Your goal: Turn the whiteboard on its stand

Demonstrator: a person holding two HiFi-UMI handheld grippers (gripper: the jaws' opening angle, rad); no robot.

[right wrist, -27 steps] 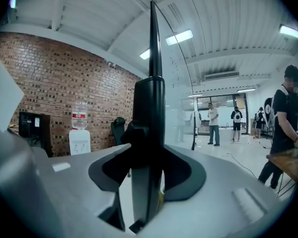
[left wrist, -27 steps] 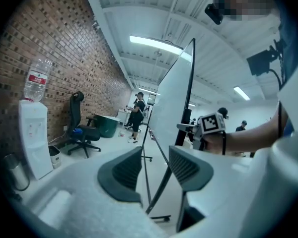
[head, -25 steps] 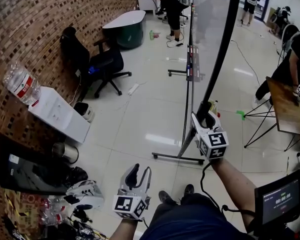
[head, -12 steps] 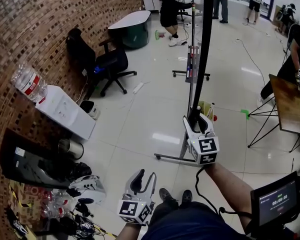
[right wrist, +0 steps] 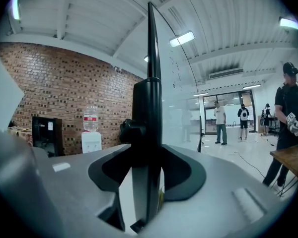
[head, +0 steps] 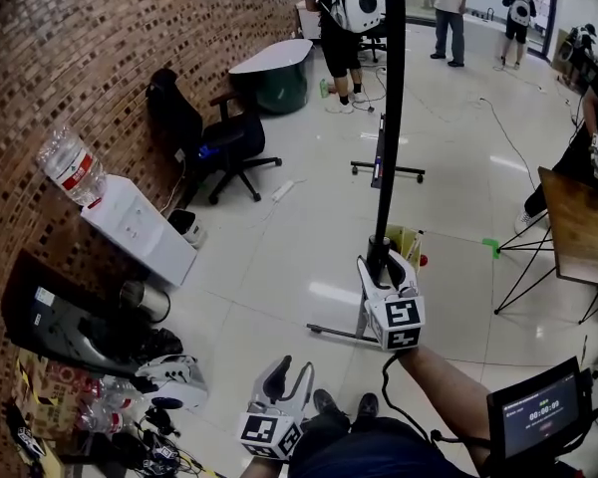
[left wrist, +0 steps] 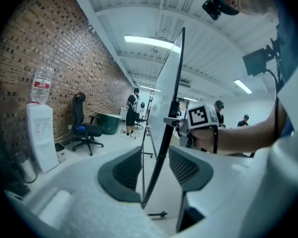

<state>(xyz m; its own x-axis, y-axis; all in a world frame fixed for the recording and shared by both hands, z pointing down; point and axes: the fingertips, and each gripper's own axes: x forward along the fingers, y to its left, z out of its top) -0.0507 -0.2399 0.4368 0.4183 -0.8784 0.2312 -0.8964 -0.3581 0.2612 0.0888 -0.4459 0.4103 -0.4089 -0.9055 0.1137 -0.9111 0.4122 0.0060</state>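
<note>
The whiteboard (head: 389, 118) stands edge-on to me in the head view, a thin black frame rising from its wheeled stand (head: 335, 333). My right gripper (head: 387, 265) is shut on the frame's lower edge, and the black edge (right wrist: 148, 133) fills the gap between its jaws in the right gripper view. My left gripper (head: 284, 376) hangs low near my legs, open, with nothing held. In the left gripper view its jaws (left wrist: 156, 170) stand apart; the whiteboard (left wrist: 166, 98) shows well beyond them, with the right gripper's marker cube (left wrist: 203, 117) at its edge.
A water dispenser (head: 140, 229), black office chair (head: 214, 142) and round table (head: 274, 58) line the brick wall at left. A wooden table (head: 578, 227) stands right, a monitor (head: 543, 406) bottom right. Cluttered gear (head: 100, 357) lies bottom left. People stand at the far back.
The whiteboard has swung from showing its face at a slant to edge-on. My right gripper went left with the frame. My left gripper shifted a little right and lower.
</note>
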